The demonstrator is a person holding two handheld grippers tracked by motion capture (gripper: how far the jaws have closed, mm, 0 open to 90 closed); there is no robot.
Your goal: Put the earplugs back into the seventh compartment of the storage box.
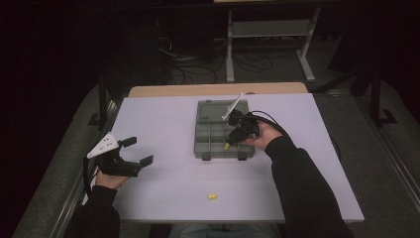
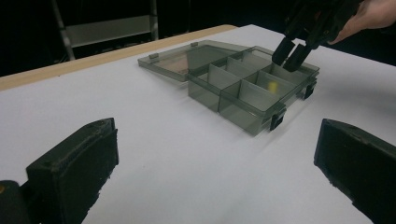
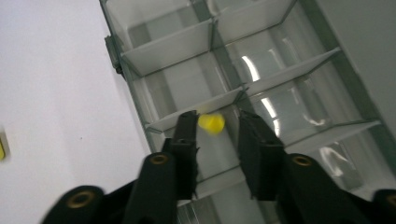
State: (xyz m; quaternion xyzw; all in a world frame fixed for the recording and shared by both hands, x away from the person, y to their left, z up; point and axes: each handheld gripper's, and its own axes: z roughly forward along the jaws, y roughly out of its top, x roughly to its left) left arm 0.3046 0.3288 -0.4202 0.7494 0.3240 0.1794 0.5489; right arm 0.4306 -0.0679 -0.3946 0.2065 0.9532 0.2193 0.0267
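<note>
The right gripper (image 3: 215, 128), jaws narrowly parted, releases a small yellow plastic piece (image 3: 211, 123) over the grey translucent compartment box (image 3: 173, 44); the left gripper (image 2: 210, 163) gapes wide, holding nothing.

pellet (image 3: 211, 123) in box (image 1: 200, 148), another (image 1: 212, 196) before it

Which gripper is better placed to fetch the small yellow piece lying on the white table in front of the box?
Likely the left gripper: its jaws stand open and empty above the white table. The right gripper is over the grey compartment box. The small yellow piece lies between the two.
</note>
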